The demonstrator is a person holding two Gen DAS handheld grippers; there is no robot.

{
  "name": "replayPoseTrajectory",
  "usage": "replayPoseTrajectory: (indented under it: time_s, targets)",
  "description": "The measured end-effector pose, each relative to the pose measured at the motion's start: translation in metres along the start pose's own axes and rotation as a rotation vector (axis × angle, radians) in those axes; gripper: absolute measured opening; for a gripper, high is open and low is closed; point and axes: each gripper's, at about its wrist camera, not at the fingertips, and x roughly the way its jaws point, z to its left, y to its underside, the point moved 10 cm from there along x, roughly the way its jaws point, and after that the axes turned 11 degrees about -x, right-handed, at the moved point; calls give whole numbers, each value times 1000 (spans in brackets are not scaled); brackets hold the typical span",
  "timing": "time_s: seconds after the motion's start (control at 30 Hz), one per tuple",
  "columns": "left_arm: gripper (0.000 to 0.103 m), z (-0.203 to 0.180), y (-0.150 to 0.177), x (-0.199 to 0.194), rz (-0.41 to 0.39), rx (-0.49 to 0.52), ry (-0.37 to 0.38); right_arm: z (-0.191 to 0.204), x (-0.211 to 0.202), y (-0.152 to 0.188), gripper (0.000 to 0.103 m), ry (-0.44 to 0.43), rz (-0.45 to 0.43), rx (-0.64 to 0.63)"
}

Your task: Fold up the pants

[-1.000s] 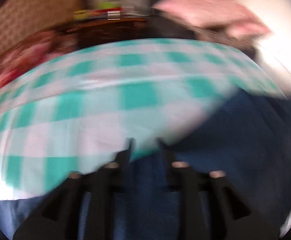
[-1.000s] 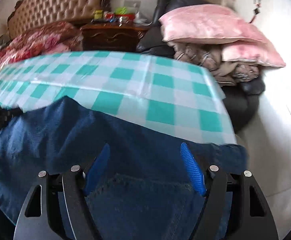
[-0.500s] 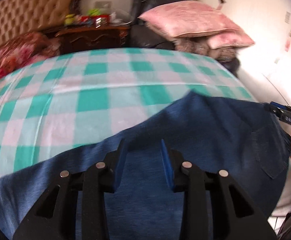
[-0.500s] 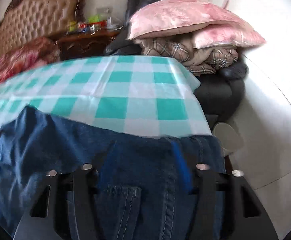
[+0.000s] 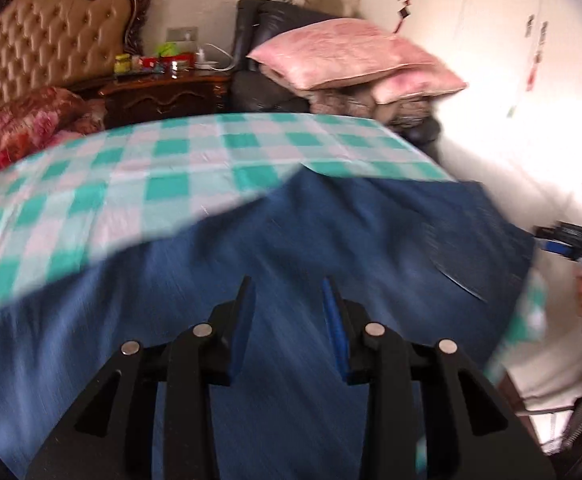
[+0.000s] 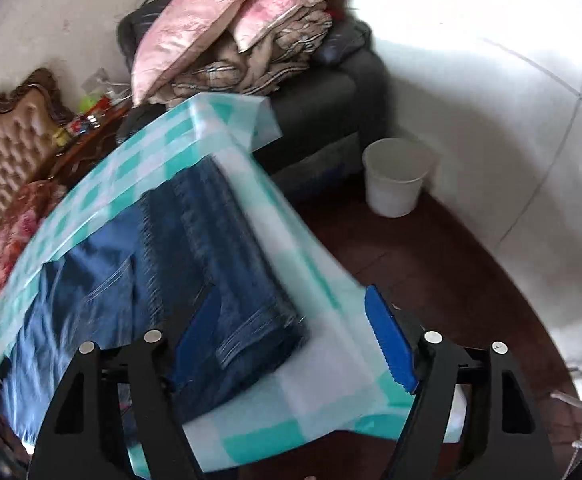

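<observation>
With both tongs empty, R [image 6: 291, 336] closing: jeans [image 6: 211, 256] nr tablecloth [image 6: 331, 300] edge.

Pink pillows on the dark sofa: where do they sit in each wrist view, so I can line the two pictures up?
Left wrist: pink pillows upper centre-right, stacked on the dark sofa beyond the checked tablecloth.
Right wrist: pink pillows at top centre, tilted, above the tablecloth's far corner.
Shared landmark: the tufted headboard, at the left in both.

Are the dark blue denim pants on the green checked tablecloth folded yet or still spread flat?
Folded at least once: the dark blue denim pants lie doubled in stacked layers near the green checked tablecloth's edge.
</observation>
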Motion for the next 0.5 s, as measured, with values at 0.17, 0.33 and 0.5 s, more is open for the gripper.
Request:
replayPoseTrajectory:
  time_s: [0.17, 0.33, 0.5]
  targets:
    - [35, -32, 64, -37, 10, 52, 47, 17, 13, 13, 28, 40, 45, -86]
    - [35, -26, 111, -51, 40, 107, -14, 17, 0, 17, 25, 141, 27, -132]
    - [35, -25, 118, -50, 26, 167, -55, 40, -42, 23, 30, 152, -43, -157]
